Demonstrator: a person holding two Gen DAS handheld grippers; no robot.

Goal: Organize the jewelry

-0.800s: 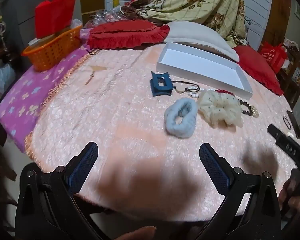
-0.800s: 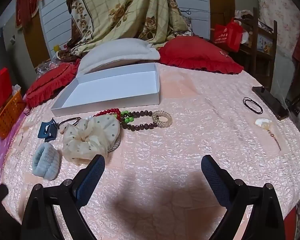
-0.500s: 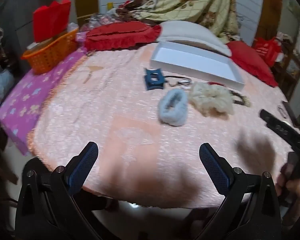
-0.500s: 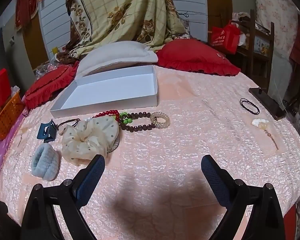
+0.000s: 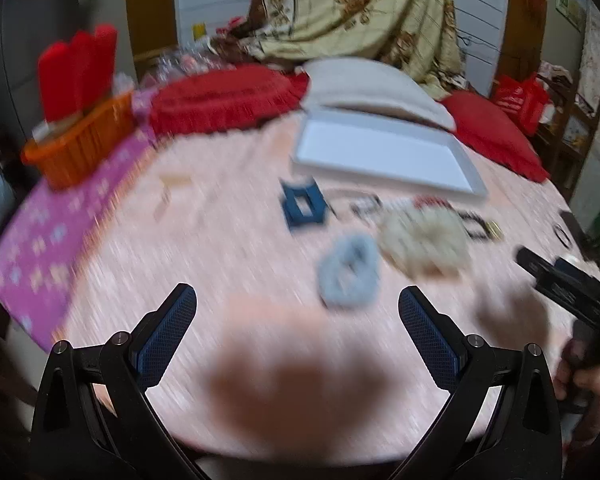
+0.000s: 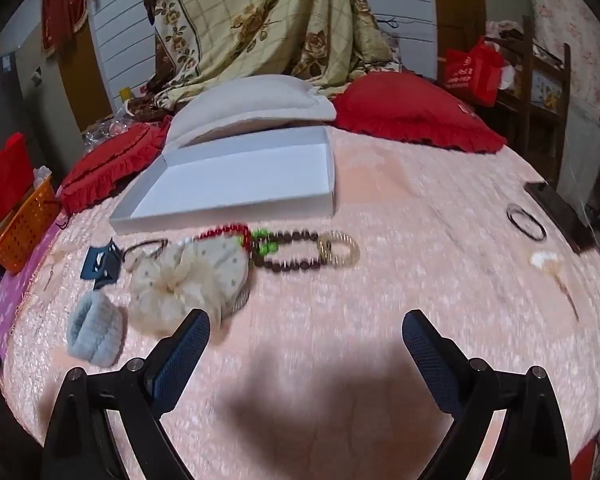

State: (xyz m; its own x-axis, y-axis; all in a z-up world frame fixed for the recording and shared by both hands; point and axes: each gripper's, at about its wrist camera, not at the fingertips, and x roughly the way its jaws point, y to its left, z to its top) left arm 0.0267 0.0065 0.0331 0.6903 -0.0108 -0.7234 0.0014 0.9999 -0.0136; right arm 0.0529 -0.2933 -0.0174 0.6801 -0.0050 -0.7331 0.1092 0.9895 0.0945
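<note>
On the pink bedspread lies an open white box (image 6: 236, 178) (image 5: 384, 158). In front of it sit a dark blue hair claw (image 6: 100, 264) (image 5: 302, 204), a cream dotted scrunchie (image 6: 188, 280) (image 5: 422, 236), a pale blue fluffy scrunchie (image 6: 94, 334) (image 5: 350, 268), a red bead bracelet (image 6: 224, 232), a dark bead bracelet with green beads (image 6: 288, 250) and a gold coil bracelet (image 6: 338, 248). My left gripper (image 5: 296, 300) hovers open over the near edge, short of the blue scrunchie. My right gripper (image 6: 306, 322) is open too, its left finger (image 6: 180, 356) just below the cream scrunchie. Both hold nothing.
A black hair tie (image 6: 526, 222), a phone (image 6: 560, 210) and a white shell hairpin (image 6: 552, 268) lie at the right. Red pillows (image 6: 416, 110) and a white pillow (image 6: 252, 102) are behind the box. An orange basket (image 5: 80, 144) stands far left. A hand with the right gripper's body (image 5: 580, 312) shows at the right.
Both grippers have moved forward a little toward the items on the bedspread; the left wrist view is now blurred by motion. Both stay open and the items lie where they were.
</note>
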